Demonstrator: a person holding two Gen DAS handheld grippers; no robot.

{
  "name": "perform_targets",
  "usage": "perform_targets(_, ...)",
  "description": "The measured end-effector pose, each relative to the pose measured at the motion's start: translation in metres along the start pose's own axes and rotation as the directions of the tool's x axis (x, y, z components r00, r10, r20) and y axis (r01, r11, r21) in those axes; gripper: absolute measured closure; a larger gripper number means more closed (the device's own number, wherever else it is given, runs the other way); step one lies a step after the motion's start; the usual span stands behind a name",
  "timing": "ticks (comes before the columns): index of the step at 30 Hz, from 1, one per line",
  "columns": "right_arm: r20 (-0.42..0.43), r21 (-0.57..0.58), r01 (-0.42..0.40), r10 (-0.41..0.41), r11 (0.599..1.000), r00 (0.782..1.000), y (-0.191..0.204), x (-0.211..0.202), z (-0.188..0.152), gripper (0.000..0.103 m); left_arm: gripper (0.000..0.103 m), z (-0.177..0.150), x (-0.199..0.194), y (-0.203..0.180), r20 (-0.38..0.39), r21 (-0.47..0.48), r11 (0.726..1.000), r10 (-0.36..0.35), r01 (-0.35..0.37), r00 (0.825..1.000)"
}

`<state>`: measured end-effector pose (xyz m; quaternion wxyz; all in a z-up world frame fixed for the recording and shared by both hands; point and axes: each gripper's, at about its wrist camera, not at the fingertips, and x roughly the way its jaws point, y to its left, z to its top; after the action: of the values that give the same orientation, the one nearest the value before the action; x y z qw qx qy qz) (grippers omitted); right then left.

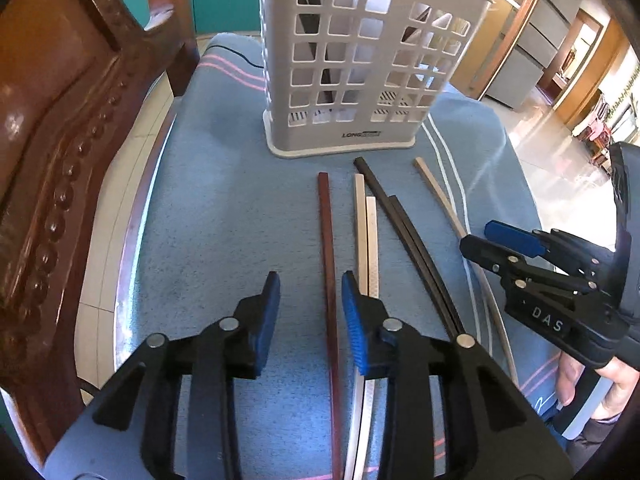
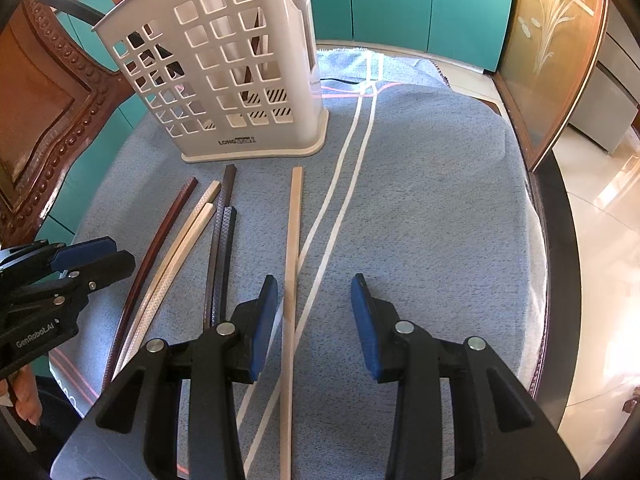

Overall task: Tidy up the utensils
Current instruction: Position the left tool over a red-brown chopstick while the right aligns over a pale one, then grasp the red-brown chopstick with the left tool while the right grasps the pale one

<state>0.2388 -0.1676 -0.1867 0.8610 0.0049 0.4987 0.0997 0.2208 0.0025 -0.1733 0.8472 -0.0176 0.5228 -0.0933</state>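
So on the far left we've got a carved wooden chair point(image 1: 60, 152) right up against the table, which has a blue towel point(image 1: 224, 208) spread over it. Our left gripper point(image 1: 310, 320) hangs low over the towel with its jaws apart, nothing in them, and the reddish-brown chopstick point(image 1: 329, 264) runs right through the gap between the blue pads point(image 1: 356, 328). Just right of that lie two white chopsticks point(image 1: 366, 236) side by side, passing under the right-hand pad, then two black chopsticks point(image 1: 404, 232) touching each other, then a single pale wooden chopstick point(image 2: 294, 248) off on its own. The white slotted utensil holder point(image 1: 360, 64) stands upright at the back, just past the chopstick tips. Our right gripper point(image 2: 314, 320) is spread wide too, holding nothing, with the wooden chopstick lying between its pads, closer to the left one. Teal cabinets point(image 2: 400, 4) behind.
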Motion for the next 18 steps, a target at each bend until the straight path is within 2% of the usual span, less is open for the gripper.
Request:
perform_targets(4, 0.001, 0.000, -0.002, 0.002, 1.000, 1.000, 0.000, 0.000, 0.000, 0.065, 0.065, 0.002, 0.006, -0.004, -0.004, 0.009, 1.000, -0.008, 0.008, 1.000)
perform_targets(9, 0.002, -0.017, 0.009, -0.009, 1.000, 1.000, 0.002, 0.001, 0.000, 0.065, 0.065, 0.007, 0.028, -0.016, -0.032, 0.035, 0.997, 0.070, -0.069, 0.997)
perform_targets(18, 0.044, -0.114, 0.103, -0.099, 0.988, 0.994, 0.019, 0.014, 0.010, 0.065, 0.061, 0.028, 0.050, -0.032, -0.001, 0.051, 0.988, 0.144, -0.143, 0.990)
